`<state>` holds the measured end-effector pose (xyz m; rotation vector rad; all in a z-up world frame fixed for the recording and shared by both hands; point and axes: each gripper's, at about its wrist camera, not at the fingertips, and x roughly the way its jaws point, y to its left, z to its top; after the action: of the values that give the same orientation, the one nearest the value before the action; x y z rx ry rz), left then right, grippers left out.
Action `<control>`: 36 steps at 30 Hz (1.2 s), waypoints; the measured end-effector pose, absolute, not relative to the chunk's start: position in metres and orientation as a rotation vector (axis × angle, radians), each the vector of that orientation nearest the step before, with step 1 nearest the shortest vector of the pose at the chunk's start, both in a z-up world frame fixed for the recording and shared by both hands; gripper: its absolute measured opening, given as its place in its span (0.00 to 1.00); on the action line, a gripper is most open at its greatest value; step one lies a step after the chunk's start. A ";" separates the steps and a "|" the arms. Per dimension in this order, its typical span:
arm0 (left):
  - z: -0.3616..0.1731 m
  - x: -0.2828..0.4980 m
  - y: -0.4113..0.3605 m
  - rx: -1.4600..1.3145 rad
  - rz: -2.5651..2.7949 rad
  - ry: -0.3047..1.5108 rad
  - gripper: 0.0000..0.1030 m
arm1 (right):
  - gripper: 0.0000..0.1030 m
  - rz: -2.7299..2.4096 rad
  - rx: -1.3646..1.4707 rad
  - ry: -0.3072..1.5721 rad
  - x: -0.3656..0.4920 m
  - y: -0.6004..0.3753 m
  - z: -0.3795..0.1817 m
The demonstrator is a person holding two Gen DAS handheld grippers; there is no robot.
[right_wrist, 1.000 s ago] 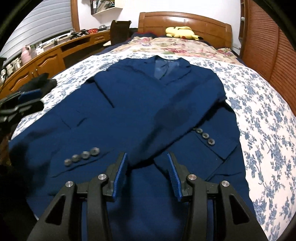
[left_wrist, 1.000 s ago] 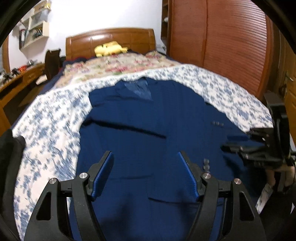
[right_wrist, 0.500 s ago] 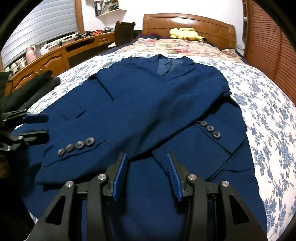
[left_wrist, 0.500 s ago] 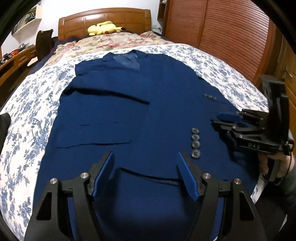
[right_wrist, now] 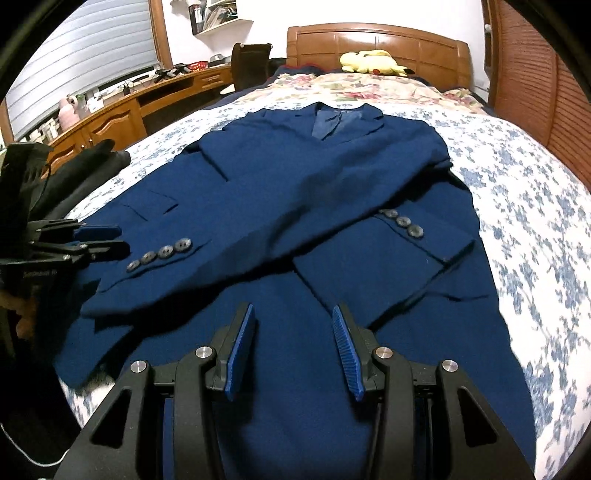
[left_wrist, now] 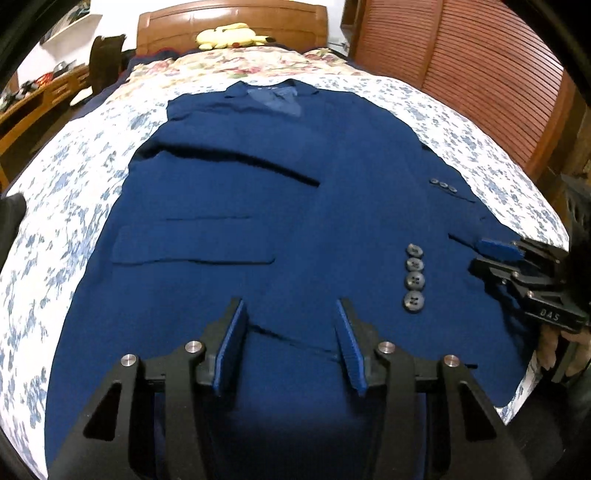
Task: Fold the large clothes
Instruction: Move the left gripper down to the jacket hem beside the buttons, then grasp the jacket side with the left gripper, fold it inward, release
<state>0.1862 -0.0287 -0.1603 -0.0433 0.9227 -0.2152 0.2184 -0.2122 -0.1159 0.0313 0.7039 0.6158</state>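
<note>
A navy suit jacket lies face up on the bed, collar toward the headboard. Both sleeves are folded across its front, with cuff buttons showing. My left gripper hovers low over the jacket's near hem. Its jaws are closing, with only flat cloth under the gap and nothing pinched. It also appears at the left edge of the right wrist view, left gripper. My right gripper stands open over the hem beside the other cuff. From the left wrist view, the right gripper sits at the jacket's right edge.
The blue-flowered sheet covers the bed, with a floral quilt and a yellow plush toy by the wooden headboard. Slatted wardrobe doors rise on the right. A desk and dark clothing are on the left.
Both grippers have sunk toward the jacket's near hem. The left jaws have narrowed. The right jaws keep the same gap. The jacket has not moved.
</note>
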 end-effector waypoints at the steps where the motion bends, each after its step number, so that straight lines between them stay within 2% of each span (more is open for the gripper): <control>1: -0.160 0.183 -0.028 -0.042 -0.220 0.922 0.49 | 0.44 0.617 0.032 0.707 0.217 -0.214 -0.116; 14: -0.167 0.191 -0.026 -0.067 -0.187 0.953 0.47 | 0.44 0.616 0.006 0.675 0.196 -0.227 -0.120; 16: -0.166 0.190 -0.031 -0.052 -0.186 0.949 0.29 | 0.44 0.618 0.009 0.675 0.194 -0.229 -0.120; 17: -0.166 0.190 -0.033 -0.037 -0.177 0.946 0.24 | 0.44 0.619 0.011 0.675 0.193 -0.230 -0.120; 18: -0.163 0.189 -0.036 -0.015 -0.166 0.936 0.11 | 0.44 0.620 0.012 0.675 0.194 -0.231 -0.119; 19: -0.160 0.187 -0.038 0.001 -0.167 0.922 0.07 | 0.44 0.620 0.015 0.676 0.194 -0.232 -0.119; 29: -0.089 0.175 -0.029 0.087 -0.177 0.717 0.05 | 0.44 0.604 0.042 0.705 0.204 -0.223 -0.114; 36: -0.069 0.186 0.007 0.113 -0.097 0.681 0.05 | 0.44 0.572 0.056 0.649 0.207 -0.228 -0.095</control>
<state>0.1860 0.0074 -0.0693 0.1126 0.6805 -0.0969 0.2068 -0.2280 -0.0951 0.0560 0.6486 0.5722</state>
